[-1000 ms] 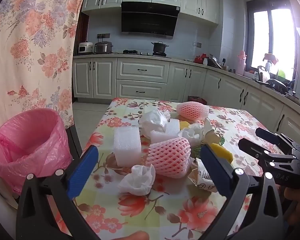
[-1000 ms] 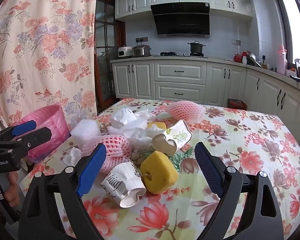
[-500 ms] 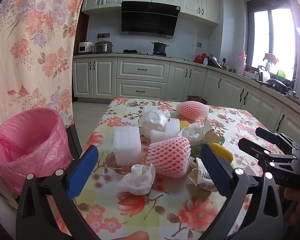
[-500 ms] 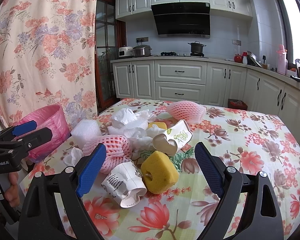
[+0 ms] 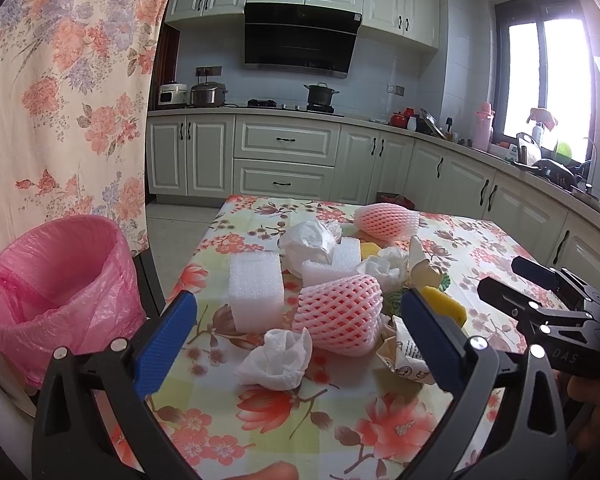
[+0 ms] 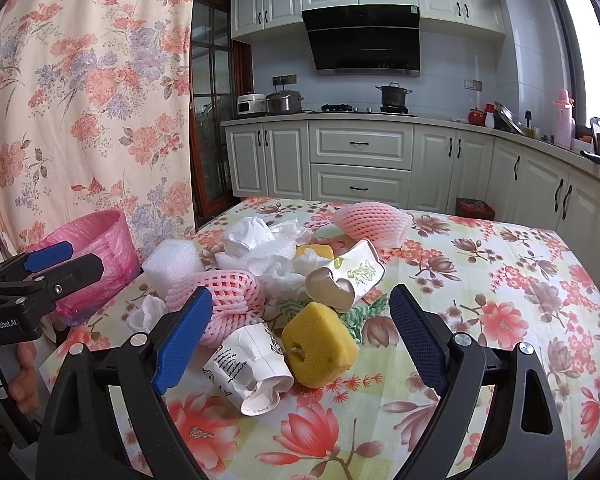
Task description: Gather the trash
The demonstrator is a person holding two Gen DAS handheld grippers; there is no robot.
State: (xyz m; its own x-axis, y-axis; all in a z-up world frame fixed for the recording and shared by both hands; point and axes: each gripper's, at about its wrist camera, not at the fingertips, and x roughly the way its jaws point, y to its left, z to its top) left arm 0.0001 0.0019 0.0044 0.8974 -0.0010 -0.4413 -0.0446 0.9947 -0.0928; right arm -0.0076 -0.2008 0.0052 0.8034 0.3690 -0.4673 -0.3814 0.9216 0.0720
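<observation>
Lying heaped toward the left edge of the flower-print table (image 6: 500,280), the trash makes one loose pile: a crumpled white tissue (image 5: 278,356) sits nearest the left front corner, touching a pink foam fruit net (image 5: 340,314), with a white foam block (image 5: 255,295) just behind it by the left edge. Beside the net lie a crushed paper cup (image 6: 252,372) and a yellow sponge (image 6: 320,350), the two touching; behind them rests a second crushed cup (image 6: 346,280) with a green print, more crumpled white paper (image 6: 248,236), and another pink net (image 6: 370,220) toward the far edge. The left gripper (image 5: 296,338) hangs over the near edge, its blue-padded jaws spread wide and empty, framing the tissue and net. The right gripper (image 6: 298,336) is likewise wide apart and empty, framing the cup and sponge. Off the table's left edge stands a bin lined with a pink bag (image 5: 56,276).
</observation>
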